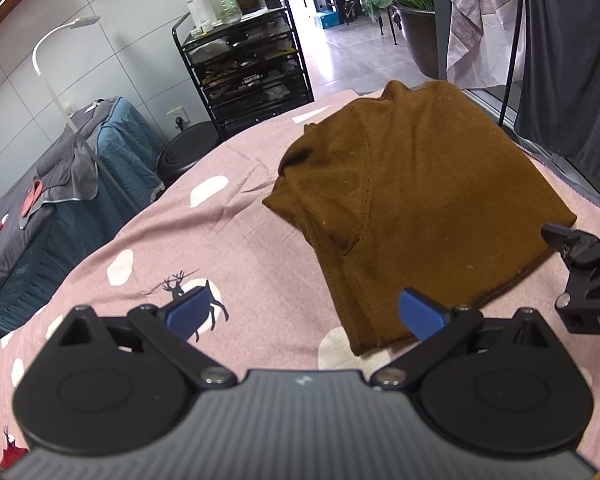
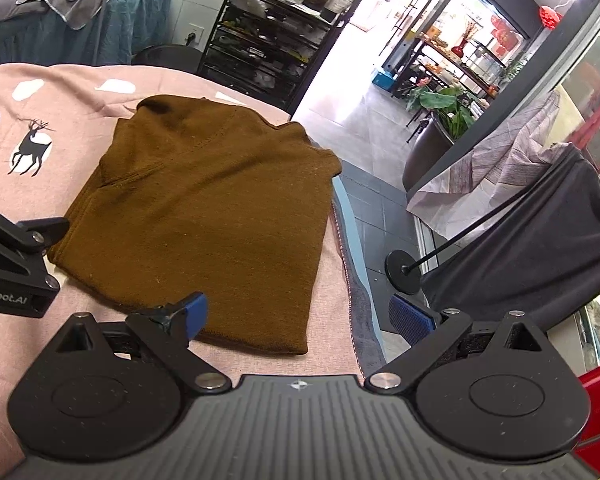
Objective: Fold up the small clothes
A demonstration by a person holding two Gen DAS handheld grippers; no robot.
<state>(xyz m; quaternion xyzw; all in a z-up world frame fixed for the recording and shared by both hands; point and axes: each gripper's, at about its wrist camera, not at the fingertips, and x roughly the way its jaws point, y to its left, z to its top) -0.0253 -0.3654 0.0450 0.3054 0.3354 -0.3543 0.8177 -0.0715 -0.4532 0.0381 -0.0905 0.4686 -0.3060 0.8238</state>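
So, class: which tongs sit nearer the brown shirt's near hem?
Roughly equal. Left tongs hover open at the brown shirt hem's left end; right tongs hover open over its right corner.

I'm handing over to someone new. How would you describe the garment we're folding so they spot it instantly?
Look at the pink bedsheet printed with white spots and a black deer. Lying flat on it, ahead of both open grippers, is the brown shirt, already folded into a rough rectangle. It is the only plain brown piece on that sheet; the other fabrics hang on a rack or cover another bed.
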